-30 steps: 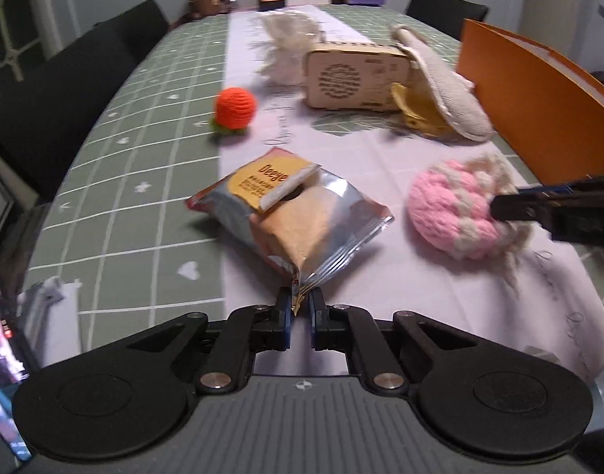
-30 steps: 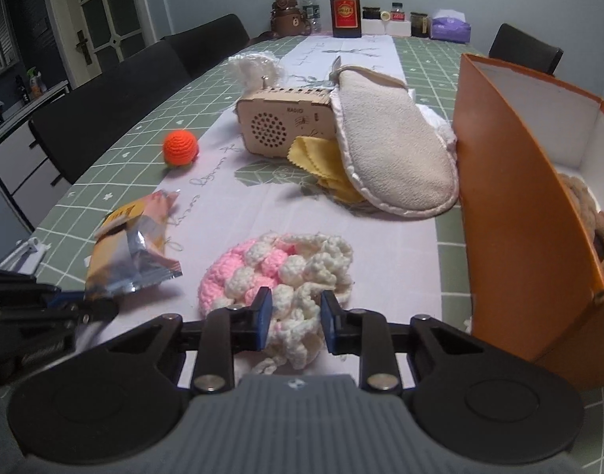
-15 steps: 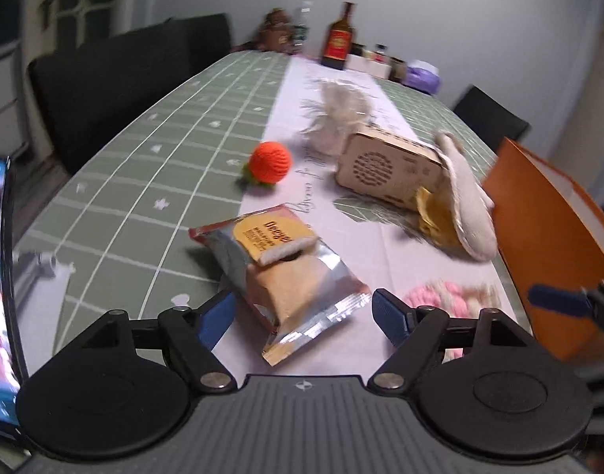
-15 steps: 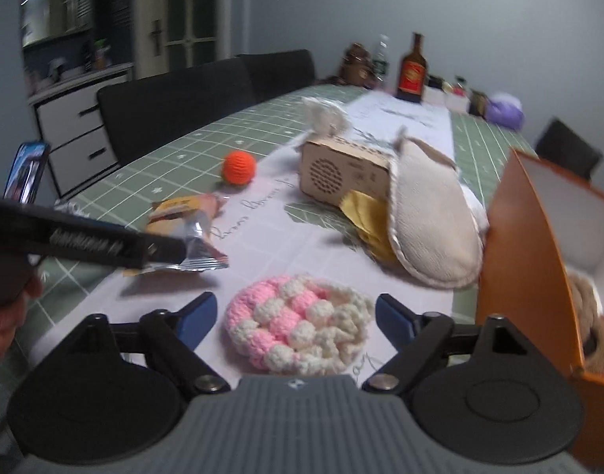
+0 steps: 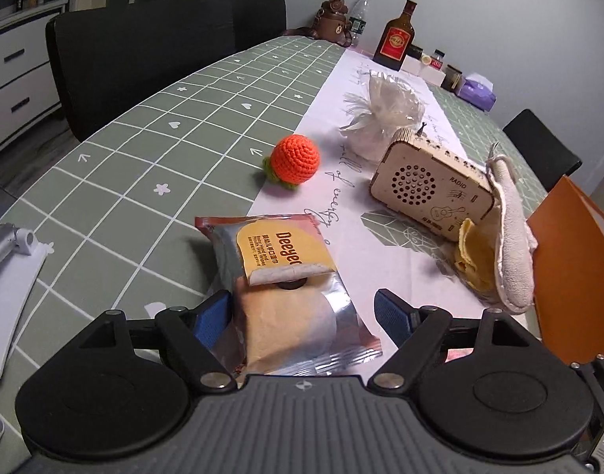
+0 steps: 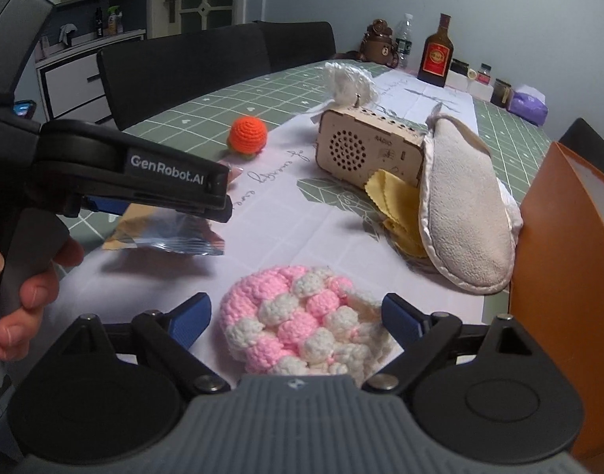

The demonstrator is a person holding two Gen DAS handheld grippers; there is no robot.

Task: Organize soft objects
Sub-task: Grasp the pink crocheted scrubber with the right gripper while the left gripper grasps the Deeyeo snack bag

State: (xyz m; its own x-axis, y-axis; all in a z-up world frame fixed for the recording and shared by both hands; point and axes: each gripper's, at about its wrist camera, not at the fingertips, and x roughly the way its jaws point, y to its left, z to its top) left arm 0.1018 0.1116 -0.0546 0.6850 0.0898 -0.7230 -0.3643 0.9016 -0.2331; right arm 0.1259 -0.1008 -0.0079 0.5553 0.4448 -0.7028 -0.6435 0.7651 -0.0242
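Observation:
My left gripper (image 5: 302,316) is open, and a foil wet-wipes packet (image 5: 286,276) lies flat on the table between its blue pads, unheld. My right gripper (image 6: 296,316) is open too, its pads on either side of a pink and white crochet pad (image 6: 302,324) without pressing on it. Farther back sit an orange crochet ball (image 5: 295,157), a white mesh pouf (image 5: 384,118), a beige mitt (image 6: 463,213) and a yellow cloth (image 6: 392,201) tucked under the mitt. An orange box (image 6: 566,276) stands open at the right.
A wooden radio (image 5: 428,185) stands mid-table against the mitt. A brown bottle (image 5: 394,39), jars and a purple tissue pack (image 5: 477,91) line the far end. Black chairs (image 5: 163,51) flank the table. A white stand (image 5: 9,268) lies at the left edge. A hand (image 6: 25,276) holds the left gripper.
Both grippers have opened wide: the left let go of the packet's corner, the right let go of the crochet pad's edge. Both views have rolled and shifted sideways.

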